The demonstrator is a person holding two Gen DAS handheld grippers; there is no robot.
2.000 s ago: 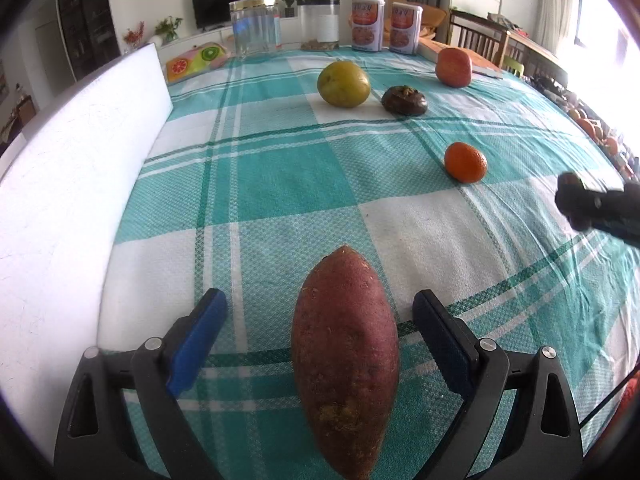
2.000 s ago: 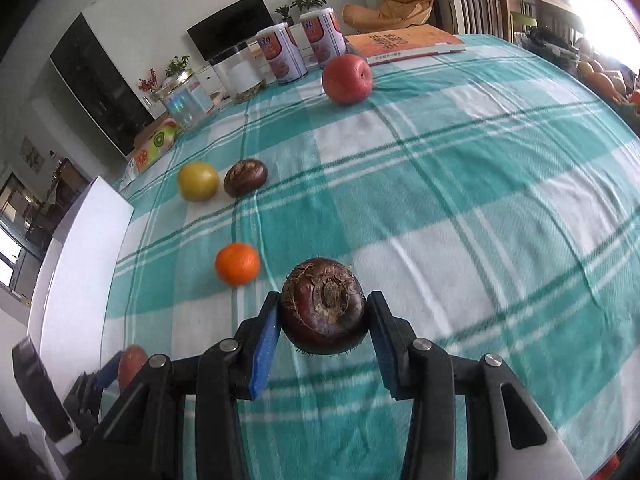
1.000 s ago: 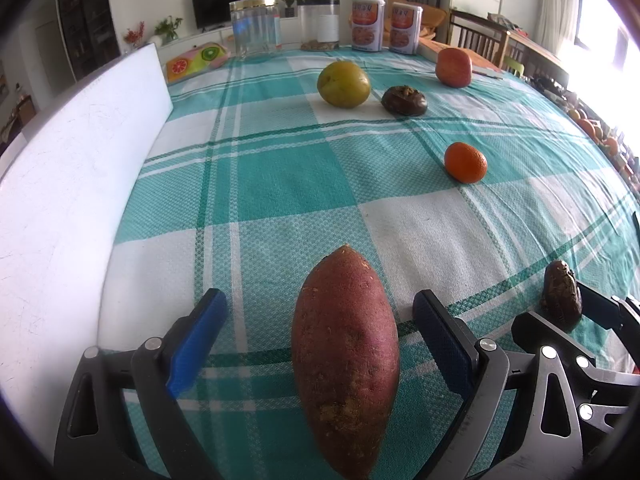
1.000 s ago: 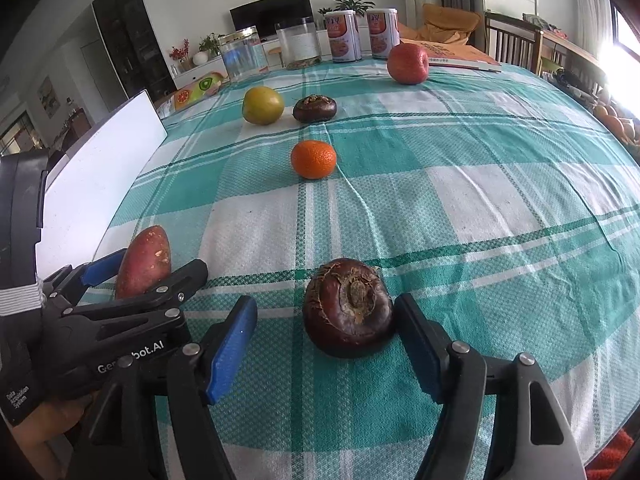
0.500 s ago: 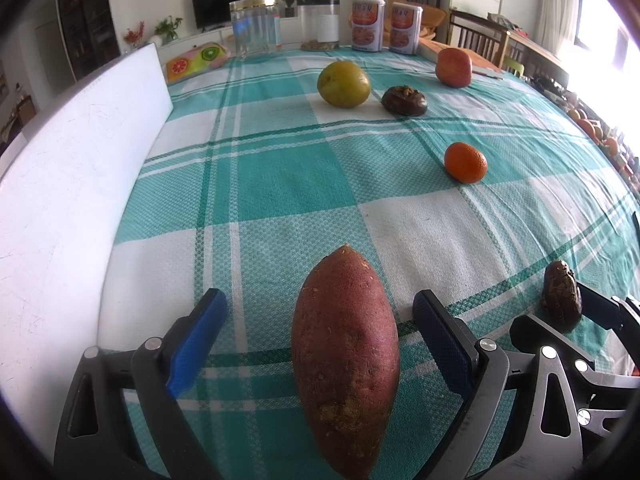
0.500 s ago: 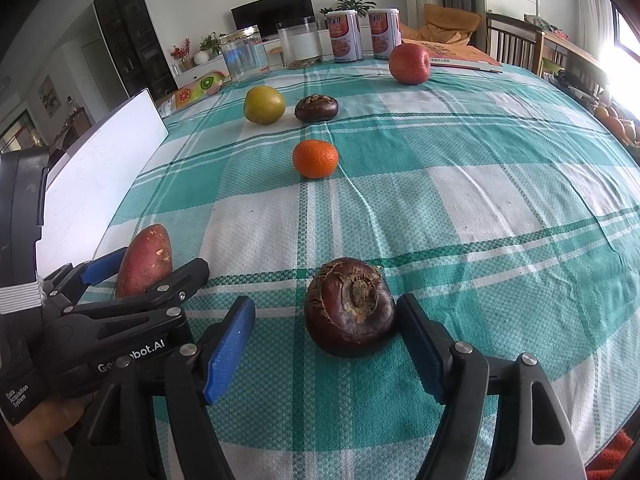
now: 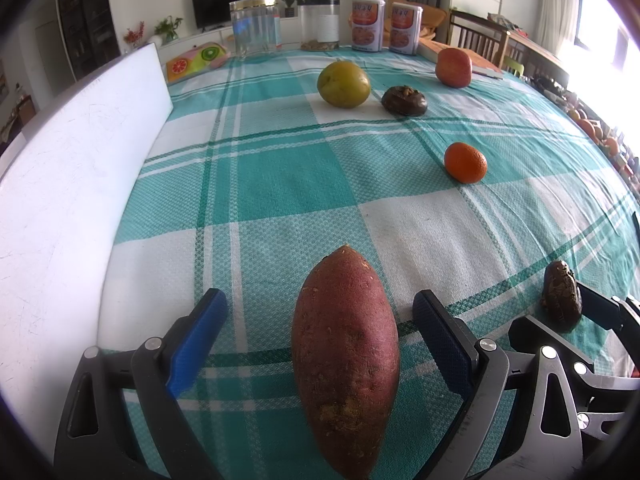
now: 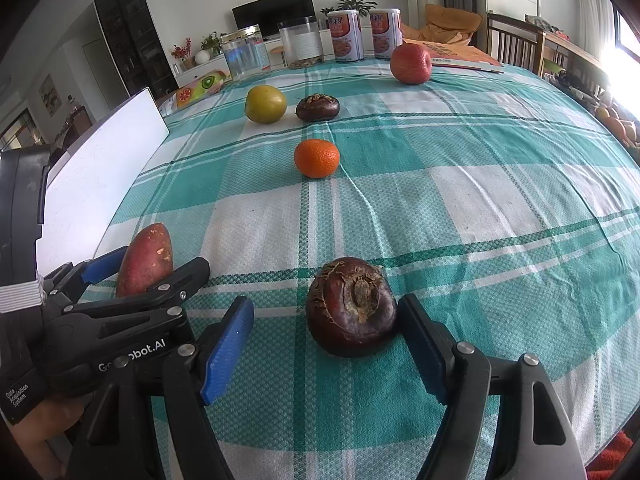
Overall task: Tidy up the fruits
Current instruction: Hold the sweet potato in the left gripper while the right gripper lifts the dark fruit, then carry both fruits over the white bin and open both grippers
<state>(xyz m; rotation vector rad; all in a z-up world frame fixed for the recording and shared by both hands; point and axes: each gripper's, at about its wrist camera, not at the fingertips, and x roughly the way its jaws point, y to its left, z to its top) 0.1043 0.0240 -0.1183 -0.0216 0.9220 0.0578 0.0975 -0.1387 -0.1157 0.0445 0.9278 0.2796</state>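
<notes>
My left gripper [image 7: 320,332] is open, its blue pads either side of a red-brown sweet potato [image 7: 346,350] that lies on the checked tablecloth [image 7: 280,184]. My right gripper [image 8: 326,344] is open around a dark brown water chestnut [image 8: 351,306] resting on the cloth; its right pad is close to or touching it. The left gripper [image 8: 132,276] and sweet potato [image 8: 146,260] show at the left of the right wrist view. Farther off lie an orange mandarin [image 8: 317,158], a yellow-green fruit [image 8: 265,104], a second water chestnut [image 8: 318,108] and a red apple [image 8: 411,64].
A white foam board [image 7: 68,184] lies along the left edge of the table. Two glass jars [image 7: 256,34] and two printed cans [image 7: 368,36] stand at the far edge, with a fruit-print box [image 7: 196,62] beside them. Wooden chairs [image 8: 516,50] stand at the far right.
Two seconds ago my right gripper was shut on the water chestnut; it has since moved beside the left gripper, set it on the cloth and opened. The left gripper has not moved.
</notes>
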